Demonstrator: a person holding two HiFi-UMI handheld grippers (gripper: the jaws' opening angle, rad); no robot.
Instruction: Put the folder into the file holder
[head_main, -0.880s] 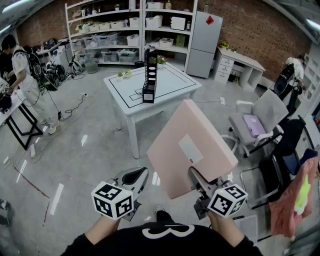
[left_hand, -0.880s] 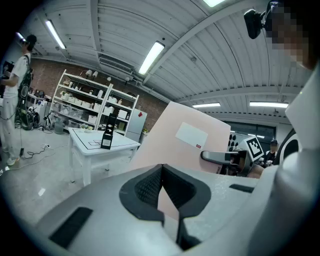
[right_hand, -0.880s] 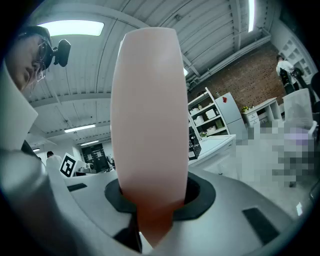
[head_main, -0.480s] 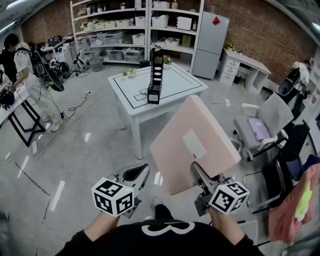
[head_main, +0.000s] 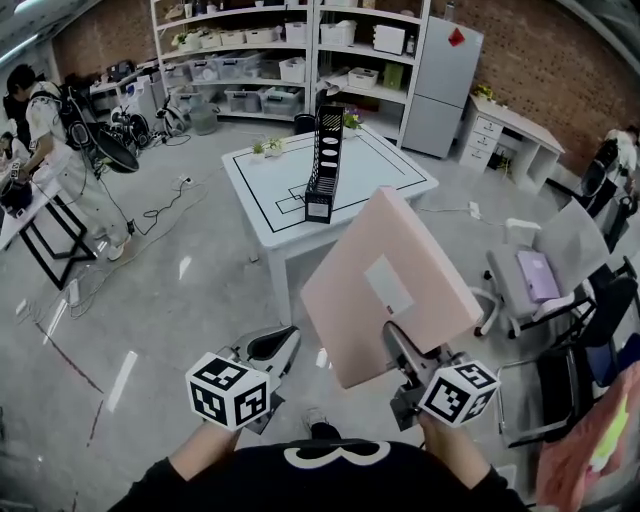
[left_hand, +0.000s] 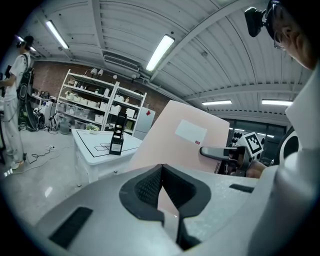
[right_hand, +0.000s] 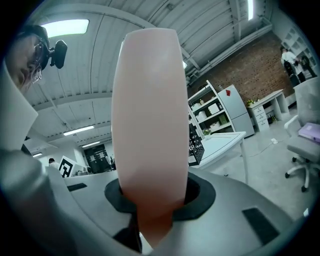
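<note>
"Head view first: where's the folder?"

"Up in the air and tilted. The right gripper is clamped on its lower edge, well apart from the table."

"What's changed?"

"The table and the black file holder standing on it look nearer than a moment ago, so the person is walking over. The left gripper is closed on nothing. I'd say it's only the carry so far, with insertion yet to come."
</note>
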